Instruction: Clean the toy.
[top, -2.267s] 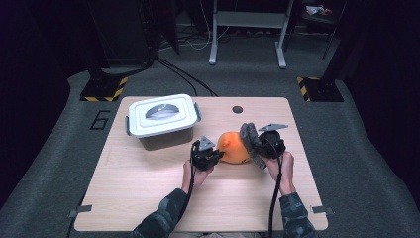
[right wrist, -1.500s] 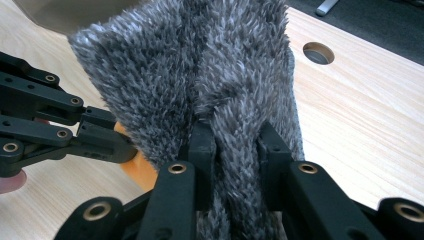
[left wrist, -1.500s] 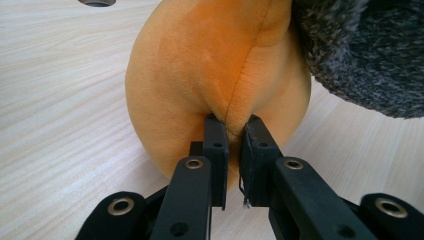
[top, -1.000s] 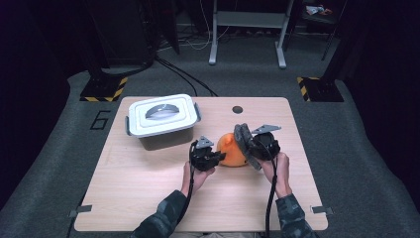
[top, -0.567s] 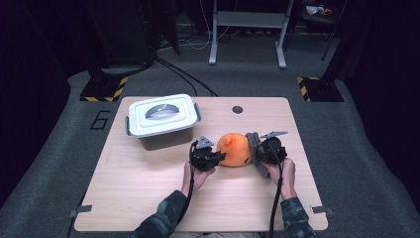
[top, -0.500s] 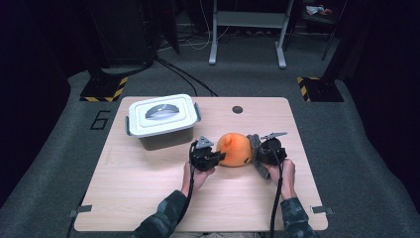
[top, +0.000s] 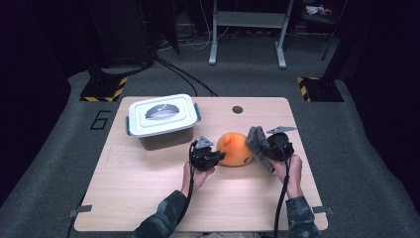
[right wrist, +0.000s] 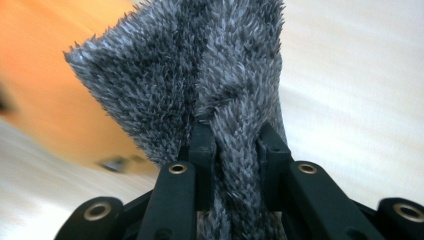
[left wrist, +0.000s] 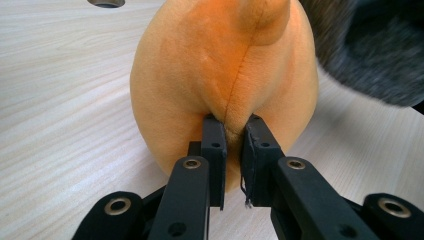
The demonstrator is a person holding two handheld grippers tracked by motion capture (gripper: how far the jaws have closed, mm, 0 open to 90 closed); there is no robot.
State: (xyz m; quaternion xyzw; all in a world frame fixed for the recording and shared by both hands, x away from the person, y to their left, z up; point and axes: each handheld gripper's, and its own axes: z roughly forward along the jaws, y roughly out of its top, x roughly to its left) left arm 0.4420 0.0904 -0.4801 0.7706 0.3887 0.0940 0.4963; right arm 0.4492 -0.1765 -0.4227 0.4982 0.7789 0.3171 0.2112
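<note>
A: We record the orange plush toy (top: pixel 234 149) at mid-table, in front of the lidded white container (top: pixel 161 119); the left gripper (left wrist: pixel 233 150) is pinched narrow on a fold of plush at its seam.

B: Agreed; the right gripper (right wrist: pixel 234 137) is clamped on a grey furry cloth (right wrist: pixel 210 75), held just beside the toy.

A: We judge both items soft and light; the plush dents under the jaws; seams and folds offer the surest hold.
</note>
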